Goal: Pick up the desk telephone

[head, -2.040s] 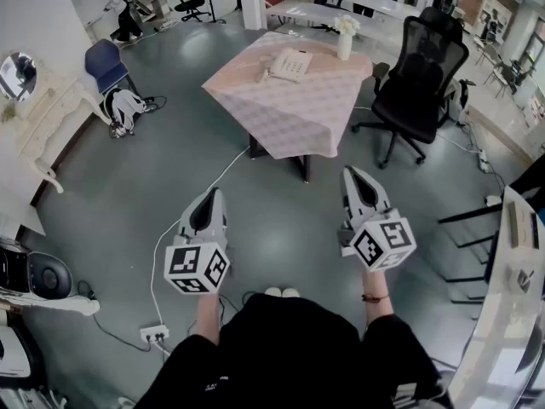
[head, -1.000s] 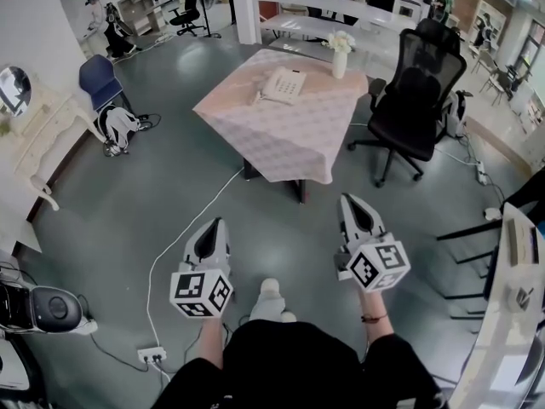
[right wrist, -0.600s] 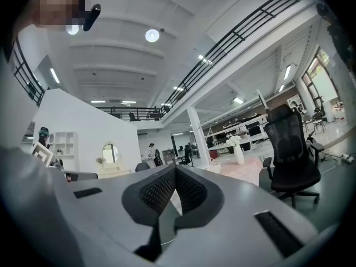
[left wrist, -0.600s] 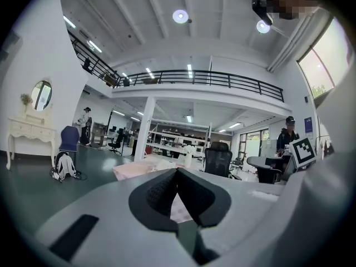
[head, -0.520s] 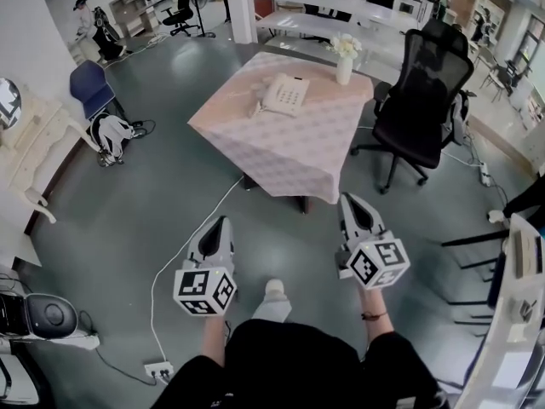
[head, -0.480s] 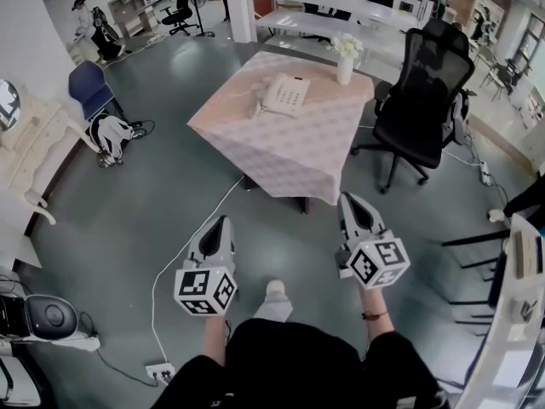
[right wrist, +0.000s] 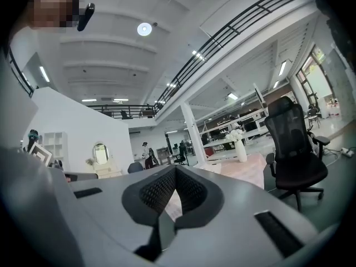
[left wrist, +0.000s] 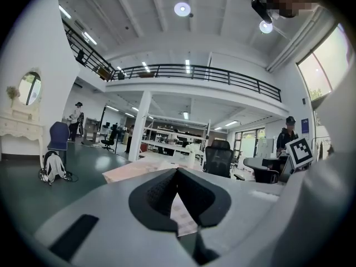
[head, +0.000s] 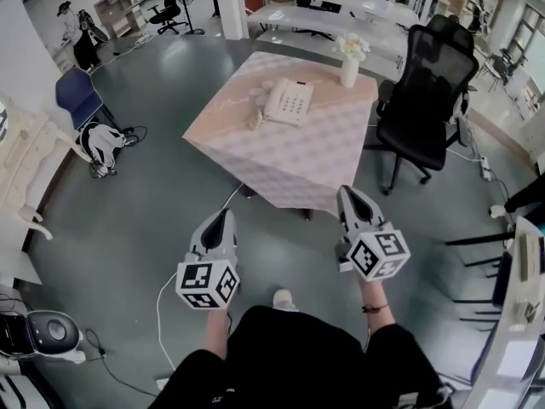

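Note:
A cream desk telephone (head: 286, 103) lies on a table with a pink checked cloth (head: 306, 156), ahead of me in the head view. A white vase of flowers (head: 350, 63) stands at the table's far right corner. My left gripper (head: 223, 218) and right gripper (head: 347, 194) are both shut and empty, held side by side over the grey floor just short of the table's near edge. In the left gripper view the cloth (left wrist: 133, 170) shows low ahead past the jaws. The right gripper view shows the vase (right wrist: 240, 148) and the table's cloth (right wrist: 249, 170).
A black office chair (head: 427, 88) stands right of the table. A white cable (head: 166, 290) runs over the floor to the left. A blue chair (head: 75, 92) and a bag (head: 100, 138) sit far left. A white desk edge (head: 521, 313) borders the right.
The person has walked toward the table: table and telephone are nearer and larger now. Both grippers have come forward with the person, still shut, almost to the cloth's near edge.

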Demonstrator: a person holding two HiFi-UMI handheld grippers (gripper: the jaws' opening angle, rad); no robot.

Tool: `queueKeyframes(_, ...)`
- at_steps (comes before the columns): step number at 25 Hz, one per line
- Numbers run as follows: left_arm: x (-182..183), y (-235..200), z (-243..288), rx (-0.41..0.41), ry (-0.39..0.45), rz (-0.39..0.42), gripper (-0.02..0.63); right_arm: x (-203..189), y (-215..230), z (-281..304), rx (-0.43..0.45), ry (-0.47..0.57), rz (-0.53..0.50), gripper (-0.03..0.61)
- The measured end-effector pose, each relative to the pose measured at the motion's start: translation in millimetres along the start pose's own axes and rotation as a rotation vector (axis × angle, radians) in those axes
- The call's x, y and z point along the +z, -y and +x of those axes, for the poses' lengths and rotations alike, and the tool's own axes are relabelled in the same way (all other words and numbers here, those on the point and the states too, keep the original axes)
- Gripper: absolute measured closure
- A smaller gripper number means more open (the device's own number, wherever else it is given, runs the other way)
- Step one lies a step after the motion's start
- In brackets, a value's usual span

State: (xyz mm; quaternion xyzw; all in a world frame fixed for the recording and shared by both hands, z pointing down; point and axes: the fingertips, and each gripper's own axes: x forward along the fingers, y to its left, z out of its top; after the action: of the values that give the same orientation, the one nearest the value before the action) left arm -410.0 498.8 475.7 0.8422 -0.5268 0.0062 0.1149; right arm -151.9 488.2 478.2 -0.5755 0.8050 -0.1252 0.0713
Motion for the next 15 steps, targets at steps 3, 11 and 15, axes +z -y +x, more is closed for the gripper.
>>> queueKeyframes(3, -0.6, -13.9, 16.8, -0.011, -0.001, -0.009, 0.615, -2.2, 0.8, 18.2, -0.010, 0.006, 0.004, 0.586)
queueKeyframes(11, -4.8, -32.0, 51.9, -0.046, -0.027, -0.015, 0.615, -10.3, 6.6, 52.3, -0.029, -0.004, 0.009, 0.586)
queueKeyframes(15, -7.0, -40.4, 68.1, -0.051, -0.040, -0.027, 0.615, -14.7, 12.3, 69.0, -0.035, -0.020, 0.016, 0.586)
